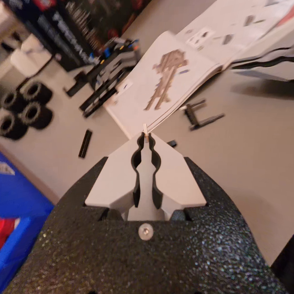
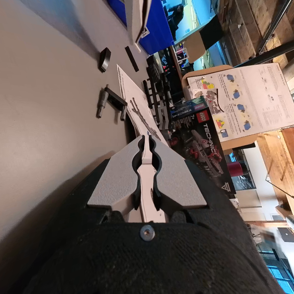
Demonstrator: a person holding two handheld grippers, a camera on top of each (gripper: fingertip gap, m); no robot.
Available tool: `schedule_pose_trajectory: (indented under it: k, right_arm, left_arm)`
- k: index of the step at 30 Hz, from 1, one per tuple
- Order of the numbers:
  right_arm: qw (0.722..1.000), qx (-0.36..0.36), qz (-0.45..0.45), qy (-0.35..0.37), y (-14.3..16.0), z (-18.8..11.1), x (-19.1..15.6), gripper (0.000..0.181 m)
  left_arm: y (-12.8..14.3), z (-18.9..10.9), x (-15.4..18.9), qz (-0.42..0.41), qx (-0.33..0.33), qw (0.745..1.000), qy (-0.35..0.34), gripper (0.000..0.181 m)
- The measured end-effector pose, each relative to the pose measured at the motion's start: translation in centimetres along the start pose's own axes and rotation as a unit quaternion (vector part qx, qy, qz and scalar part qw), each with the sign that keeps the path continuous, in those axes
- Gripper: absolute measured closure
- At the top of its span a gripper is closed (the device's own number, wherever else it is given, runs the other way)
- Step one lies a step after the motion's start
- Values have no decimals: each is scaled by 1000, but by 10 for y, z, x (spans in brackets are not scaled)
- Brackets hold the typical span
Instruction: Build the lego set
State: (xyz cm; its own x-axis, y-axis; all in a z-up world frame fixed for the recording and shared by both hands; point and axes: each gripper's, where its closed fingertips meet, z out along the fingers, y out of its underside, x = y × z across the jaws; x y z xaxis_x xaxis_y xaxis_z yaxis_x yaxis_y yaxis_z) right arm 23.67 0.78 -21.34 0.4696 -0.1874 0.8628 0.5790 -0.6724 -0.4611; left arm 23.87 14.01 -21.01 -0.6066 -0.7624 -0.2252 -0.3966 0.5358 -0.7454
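My left gripper is shut on a small light grey pin that sticks out past its tips, held above the near corner of the open instruction booklet. It also shows at the top of the right wrist view. My right gripper is closed to a thin gap with nothing in it, low over the table beside the booklet. The partly built black and grey model lies beyond the booklet. A dark grey sub-assembly with an axle lies on the table.
Several black tyres sit at the left. A black beam and a small black piece lie loose on the grey table. The set's box stands at the back. A blue bin is at the table's left edge. Across from one pair of fingers to the other is roughly 15 centimetres. The small black piece lies around 5 centimetres away from my left fingertips. It turns up in the right wrist view as well.
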Motion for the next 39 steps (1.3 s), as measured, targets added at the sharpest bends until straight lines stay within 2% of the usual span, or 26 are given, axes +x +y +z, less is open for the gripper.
schedule_pose_trajectory:
  k: [4,8,11,14,17,21,24,27,31,36,39]
  right_arm:
    - [1000,0,15,11,2,-1,6,173]
    - [1000,16,-8,22,-5,-3,7,167]
    - [999,10,-30,25,-6,-2,4,164]
    - [999,20,-14,33,-13,-1,7,161]
    - [997,31,-8,69,-20,-4,18,155]
    - [995,39,2,94,-23,-8,27,149]
    - [990,50,45,126,-26,-12,41,149]
    - [984,74,90,136,-35,-15,47,151]
    - [980,75,120,142,-34,-16,50,159]
    - [955,91,243,142,-25,-18,62,163]
    - [947,124,270,121,-33,-19,61,160]
  left_arm:
    - [-28,12,44,104,49,991,62,178]
    - [-34,29,63,117,35,989,84,178]
    - [-44,33,73,85,42,991,96,178]
    - [-64,34,86,-12,91,987,133,178]
    - [-84,29,107,-135,139,954,228,178]
    - [-99,24,99,-254,196,911,260,178]
    - [-110,18,93,-340,240,862,291,178]
    - [-114,16,99,-397,251,818,333,178]
    - [-118,15,100,-426,272,795,335,178]
    - [-126,9,96,-444,317,768,335,178]
    - [-126,10,94,-445,335,767,317,178]
